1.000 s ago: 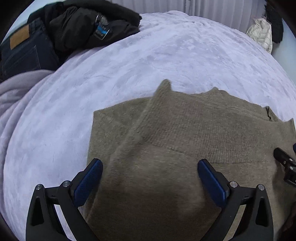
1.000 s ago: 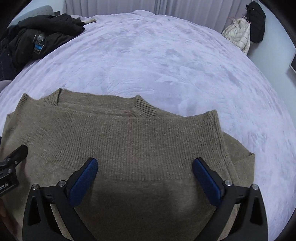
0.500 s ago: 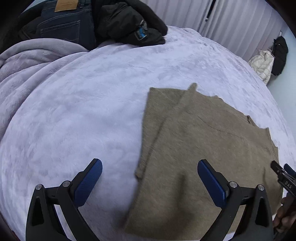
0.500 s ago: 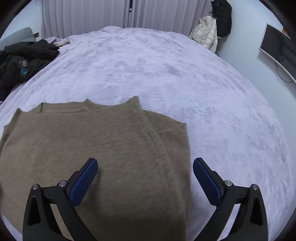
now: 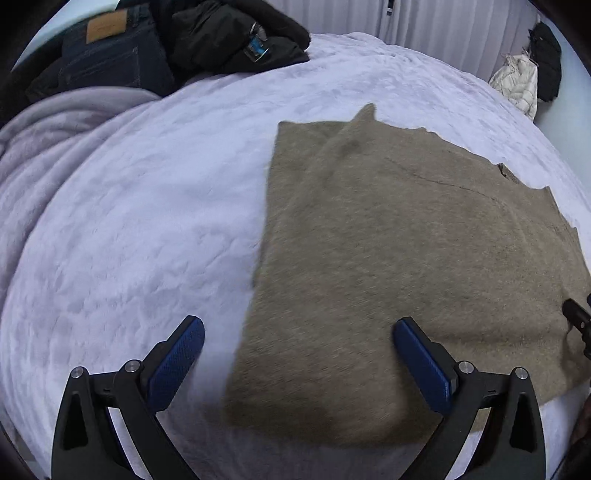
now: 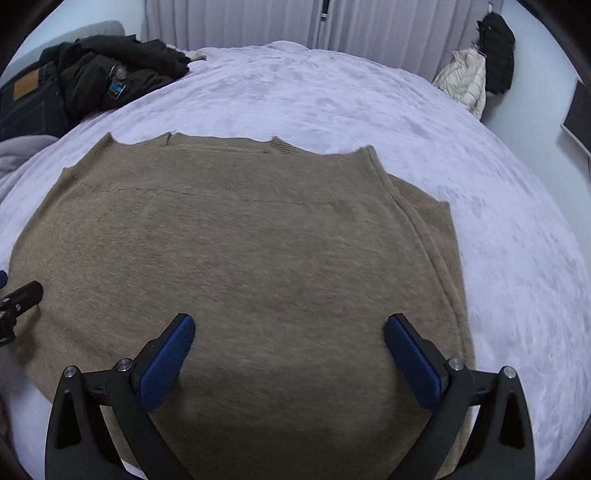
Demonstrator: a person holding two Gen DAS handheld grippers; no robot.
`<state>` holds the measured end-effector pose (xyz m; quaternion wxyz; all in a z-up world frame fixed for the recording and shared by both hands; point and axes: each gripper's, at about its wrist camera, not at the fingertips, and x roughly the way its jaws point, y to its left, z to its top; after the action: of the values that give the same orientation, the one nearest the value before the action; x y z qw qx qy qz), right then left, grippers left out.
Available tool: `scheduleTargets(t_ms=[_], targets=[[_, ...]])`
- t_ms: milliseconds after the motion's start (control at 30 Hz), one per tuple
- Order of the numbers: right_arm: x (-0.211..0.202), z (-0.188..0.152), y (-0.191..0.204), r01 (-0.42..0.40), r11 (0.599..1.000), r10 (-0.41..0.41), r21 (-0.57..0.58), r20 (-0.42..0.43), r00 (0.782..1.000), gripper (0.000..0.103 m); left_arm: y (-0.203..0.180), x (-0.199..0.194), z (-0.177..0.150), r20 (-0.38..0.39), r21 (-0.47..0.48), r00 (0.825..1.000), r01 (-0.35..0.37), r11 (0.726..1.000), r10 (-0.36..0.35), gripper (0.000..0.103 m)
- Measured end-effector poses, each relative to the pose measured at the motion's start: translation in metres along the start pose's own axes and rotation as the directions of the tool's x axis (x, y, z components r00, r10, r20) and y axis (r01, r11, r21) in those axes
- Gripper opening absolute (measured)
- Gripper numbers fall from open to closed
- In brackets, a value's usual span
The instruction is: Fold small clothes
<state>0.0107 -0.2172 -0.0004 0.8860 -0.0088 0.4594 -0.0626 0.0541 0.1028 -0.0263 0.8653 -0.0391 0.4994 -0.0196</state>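
A khaki-brown knit sweater (image 5: 388,258) lies folded flat on the lilac bed cover, its ribbed edges along the far side (image 6: 236,236). My left gripper (image 5: 297,349) hovers open over the sweater's near left edge, one blue pad over the bare cover, the other over the knit. My right gripper (image 6: 288,347) hangs open above the near middle of the sweater, holding nothing. Each gripper's black tip shows at the edge of the other's view, the right one (image 5: 576,321) and the left one (image 6: 18,299).
The lilac plush cover (image 5: 129,221) spreads wide to the left and far side. Dark jeans (image 5: 107,55) and a black jacket (image 5: 229,33) are piled at the far left. Pale and black coats (image 6: 476,62) hang by the curtains (image 6: 258,22) at the far right.
Both grippers stayed open. They drew back and up from the sweater, then came closer and turned toward it again; the sweater lies where it was.
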Motion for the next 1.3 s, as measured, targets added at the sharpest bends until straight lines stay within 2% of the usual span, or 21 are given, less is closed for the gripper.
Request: scheduleTargets(t_ms=[133, 200, 300, 367, 533, 567, 600, 633, 667, 700, 833, 933, 1033, 1200, 1300], targets=[[-0.013, -0.011, -0.021, -0.009, 0.999, 0.009, 0.035, -0.001, 1.0, 0.102, 0.045, -0.005, 0.004, -0.008, -0.131, 0.996, 0.086, 0.988, -0.088, 0.103], [-0.024, -0.008, -0.018, 0.029, 0.999, -0.03, 0.046, 0.01, 1.0, 0.102, 0.053, 0.0, 0.016, -0.038, -0.151, 0.982, 0.179, 0.972, -0.187, 0.103], [-0.038, -0.001, -0.005, 0.009, 0.999, -0.011, 0.037, 0.062, 0.998, 0.102, 0.038, 0.022, 0.037, -0.101, -0.103, 0.959, 0.254, 0.962, -0.264, 0.103], [-0.042, 0.003, 0.004, -0.004, 1.0, 0.002, 0.027, 0.08, 0.997, 0.102, 0.027, 0.038, 0.05, -0.137, -0.108, 0.944, 0.288, 0.951, -0.302, 0.103], [-0.035, 0.006, 0.019, 0.011, 1.0, -0.009, -0.022, 0.07, 0.998, 0.102, -0.01, 0.05, 0.068, -0.202, -0.085, 0.903, 0.37, 0.925, -0.379, 0.102], [-0.033, 0.008, 0.019, 0.01, 1.0, -0.008, -0.022, 0.068, 0.998, 0.102, -0.02, 0.048, 0.068, -0.203, -0.056, 0.911, 0.355, 0.933, -0.359, 0.101], [-0.031, 0.009, 0.02, 0.007, 1.0, -0.006, -0.022, 0.067, 0.998, 0.102, -0.028, 0.046, 0.068, -0.202, -0.024, 0.922, 0.333, 0.943, -0.331, 0.085], [-0.028, 0.013, 0.02, 0.005, 1.0, -0.003, -0.023, 0.063, 0.998, 0.102, -0.036, 0.045, 0.067, -0.204, 0.013, 0.936, 0.297, 0.955, -0.288, 0.079], [-0.024, 0.017, 0.022, 0.005, 1.0, -0.004, -0.027, 0.059, 0.998, 0.102, -0.042, 0.043, 0.066, -0.198, 0.035, 0.946, 0.269, 0.963, -0.257, 0.079], [-0.02, 0.022, 0.024, 0.007, 0.999, -0.005, -0.033, 0.056, 0.998, 0.102, -0.045, 0.04, 0.066, -0.185, 0.048, 0.953, 0.254, 0.966, -0.241, 0.072], [0.012, 0.045, 0.046, -0.007, 0.996, 0.007, -0.088, -0.008, 1.0, 0.102, -0.043, 0.035, 0.068, -0.166, 0.036, 0.961, 0.232, 0.972, -0.223, 0.052], [0.045, 0.059, 0.066, 0.017, 0.99, -0.028, -0.141, -0.074, 0.997, 0.102, -0.038, 0.031, 0.067, -0.156, 0.044, 0.966, 0.215, 0.976, -0.206, 0.04], [0.064, 0.08, 0.072, 0.014, 0.994, -0.024, -0.11, -0.092, 0.995, 0.102, -0.044, 0.025, 0.066, -0.135, 0.077, 0.975, 0.185, 0.98, -0.174, 0.035], [0.094, 0.108, 0.063, -0.06, 0.998, 0.056, -0.015, -0.167, 0.984, 0.102, -0.052, 0.019, 0.066, -0.109, 0.107, 0.987, 0.128, 0.986, -0.117, 0.03], [0.084, 0.111, 0.052, -0.069, 0.995, 0.081, 0.072, -0.177, 0.981, 0.102, -0.054, 0.012, 0.065, -0.101, 0.111, 0.989, 0.116, 0.987, -0.105, 0.028]])
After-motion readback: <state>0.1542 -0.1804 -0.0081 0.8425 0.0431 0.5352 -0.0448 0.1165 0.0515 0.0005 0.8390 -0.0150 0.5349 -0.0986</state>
